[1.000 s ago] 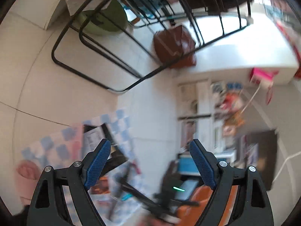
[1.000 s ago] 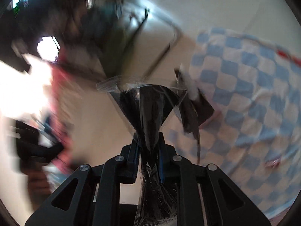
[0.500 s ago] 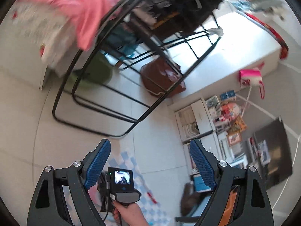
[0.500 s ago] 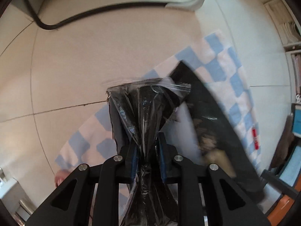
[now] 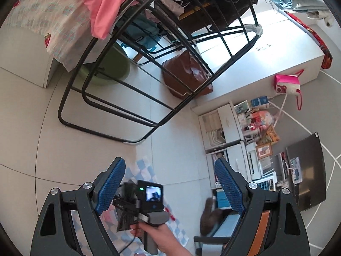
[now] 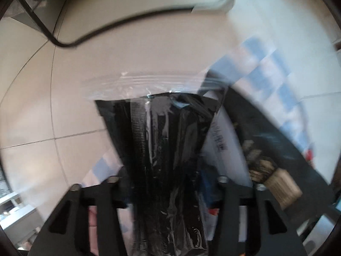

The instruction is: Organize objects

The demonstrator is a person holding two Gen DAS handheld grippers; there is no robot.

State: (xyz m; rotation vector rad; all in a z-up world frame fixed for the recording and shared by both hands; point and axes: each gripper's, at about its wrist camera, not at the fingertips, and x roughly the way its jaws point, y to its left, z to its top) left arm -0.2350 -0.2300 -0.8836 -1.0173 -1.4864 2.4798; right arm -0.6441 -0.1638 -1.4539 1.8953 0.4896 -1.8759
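1. My right gripper (image 6: 168, 179) points down at the floor and its jaws are opening. A clear zip bag of black cable ties (image 6: 164, 140) sits between them, and the frame is too blurred to show any pad pressing on it.
2. The bag fans out ahead of my fingers. Its clear sealed edge lies over the beige floor tiles (image 6: 64, 106).
3. Just right of the bag lies a dark flat packet with a white label (image 6: 226, 149), on a blue-and-white checked cloth (image 6: 268, 74). The cloth is spread on the floor.
4. Further up in the right wrist view, the black tube foot of a rack (image 6: 119, 25) curves across the tiles, with something green at the top edge.
5. My left gripper (image 5: 168, 189) is wide open, nothing between the blue pads (image 5: 110, 187), and it is angled a little downward.
6. Through the left jaws I see my right hand (image 5: 162, 239) on the other gripper's handle, its small camera screen lit. The bag of ties hangs below it over the checked cloth.
7. Beyond that: black metal rack (image 5: 149, 68), green basin (image 5: 108, 70) and brown bag (image 5: 187, 74) under it, pink cloth (image 5: 106, 2) draped on top.
8. Far right: white shelf unit (image 5: 223, 132) with clutter, dark screen (image 5: 307, 170), pink gift bag (image 5: 286, 84).
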